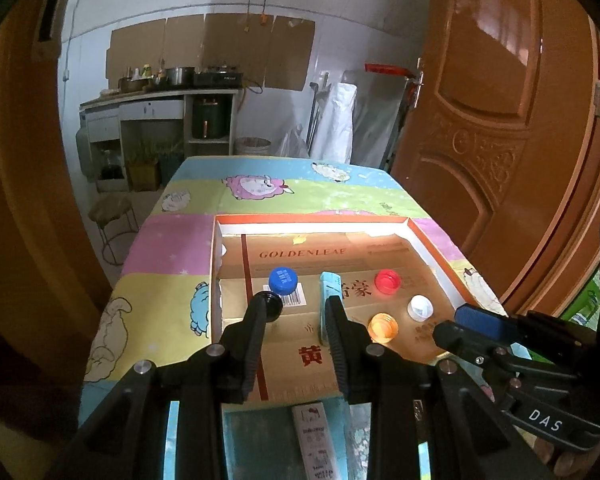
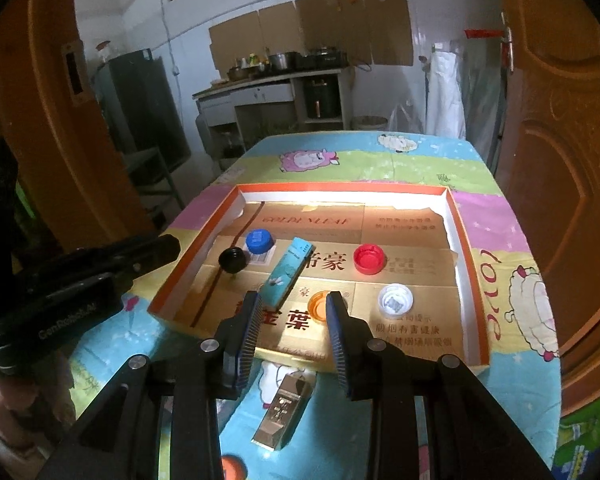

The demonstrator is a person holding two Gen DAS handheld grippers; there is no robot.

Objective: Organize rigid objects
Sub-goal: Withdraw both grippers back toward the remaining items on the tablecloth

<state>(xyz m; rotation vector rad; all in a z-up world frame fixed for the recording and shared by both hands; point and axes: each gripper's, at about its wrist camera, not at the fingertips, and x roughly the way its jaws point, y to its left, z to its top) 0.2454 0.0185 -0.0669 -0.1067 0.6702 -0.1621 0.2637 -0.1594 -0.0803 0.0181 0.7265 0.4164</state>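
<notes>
1. A shallow cardboard tray (image 2: 466,264) with an orange rim is seen lying on a table covered by a cartoon-sheep cloth (image 2: 380,160).
2. Inside the tray, five bottle caps are laid out: a black cap (image 2: 232,260) and a blue cap (image 2: 259,240) near the tray's left wall, a red cap (image 2: 369,258) toward its right, a white cap (image 2: 396,300) near its front right corner, and an orange cap (image 2: 318,306) at its front middle.
3. A slim blue box (image 2: 288,276) is also placed in the tray, slanted, between the blue cap and the orange cap.
4. Outside the tray, just before its front wall, a gold box (image 2: 282,412) is left on the cloth; a white box (image 1: 314,440) is seen there too.
5. The left gripper (image 1: 296,312) is held above the tray's front edge, its jaws apart with nothing between them.
6. The right gripper (image 2: 294,308) is held likewise, jaws apart and empty.
7. The task is judged partly done: the caps and one box are gathered in the tray, while the boxes outside it appear still to be placed.
</notes>
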